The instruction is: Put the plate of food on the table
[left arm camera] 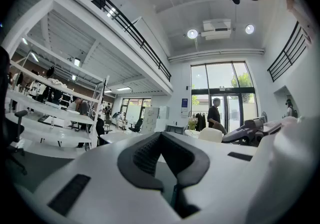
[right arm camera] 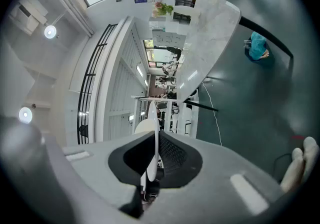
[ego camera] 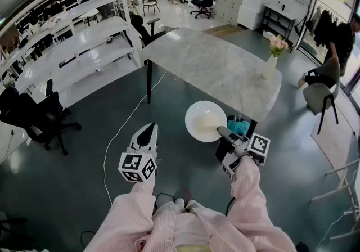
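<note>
A round white plate [ego camera: 205, 121] hangs in the air just off the near edge of the marble table [ego camera: 208, 65], its contents pale and hard to make out. My right gripper [ego camera: 222, 131] is shut on the plate's near right rim. In the right gripper view the plate [right arm camera: 151, 153] shows edge-on, pinched between the black pads, with the table [right arm camera: 210, 33] ahead. My left gripper [ego camera: 151, 127] is held out left of the plate, shut and empty. Its pads [left arm camera: 145, 153] meet at the tip with nothing between them.
A white vase with pink flowers [ego camera: 273, 57] stands at the table's right edge. A teal object [ego camera: 239, 127] lies on the floor under the near corner. A white cable [ego camera: 121, 133] runs across the floor. A grey chair [ego camera: 320, 96] stands right, and white benches [ego camera: 79, 48] and a black office chair [ego camera: 39, 118] left.
</note>
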Available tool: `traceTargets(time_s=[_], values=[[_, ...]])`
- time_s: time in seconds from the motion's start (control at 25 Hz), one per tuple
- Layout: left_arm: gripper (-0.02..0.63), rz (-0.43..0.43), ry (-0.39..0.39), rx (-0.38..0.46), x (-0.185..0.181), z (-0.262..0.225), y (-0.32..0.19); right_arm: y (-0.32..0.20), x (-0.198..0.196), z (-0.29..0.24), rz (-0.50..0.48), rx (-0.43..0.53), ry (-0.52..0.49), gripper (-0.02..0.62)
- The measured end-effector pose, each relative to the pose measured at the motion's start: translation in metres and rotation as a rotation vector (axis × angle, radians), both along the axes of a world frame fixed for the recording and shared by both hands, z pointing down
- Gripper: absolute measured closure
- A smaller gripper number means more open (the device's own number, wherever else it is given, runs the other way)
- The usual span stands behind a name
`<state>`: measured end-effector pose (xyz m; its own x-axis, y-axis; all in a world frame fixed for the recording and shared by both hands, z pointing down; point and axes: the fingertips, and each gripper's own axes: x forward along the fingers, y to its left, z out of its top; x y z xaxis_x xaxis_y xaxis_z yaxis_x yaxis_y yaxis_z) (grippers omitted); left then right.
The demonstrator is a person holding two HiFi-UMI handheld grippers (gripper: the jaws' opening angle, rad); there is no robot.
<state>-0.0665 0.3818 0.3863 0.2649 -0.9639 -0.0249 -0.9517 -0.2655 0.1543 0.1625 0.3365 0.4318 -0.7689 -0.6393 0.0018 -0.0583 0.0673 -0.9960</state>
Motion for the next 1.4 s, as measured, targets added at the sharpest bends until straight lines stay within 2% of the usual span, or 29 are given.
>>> traceTargets(time_s=[0.4, 0.8, 1.08, 1.4], values=[[0.611, 0.011, 0.006, -0.004, 0.007, 0.009, -0.006, -0.003, 0.001, 0.010, -0.001, -0.022, -0.011, 0.577], [0.611, -0.026, 0.020, -0.005, 0.024, 0.013, -0.023, -0.030, 0.012, 0.016, -0.049, -0.028, 0.010, 0.577], [0.611, -0.055, 0.020, -0.025, 0.015, 0.015, -0.068, -0.075, 0.000, 0.017, -0.088, -0.033, 0.000, 0.577], [0.611, -0.018, 0.027, -0.062, -0.001, 0.028, -0.165, -0.162, -0.020, 0.026, -0.066, -0.047, 0.005, 0.577]])
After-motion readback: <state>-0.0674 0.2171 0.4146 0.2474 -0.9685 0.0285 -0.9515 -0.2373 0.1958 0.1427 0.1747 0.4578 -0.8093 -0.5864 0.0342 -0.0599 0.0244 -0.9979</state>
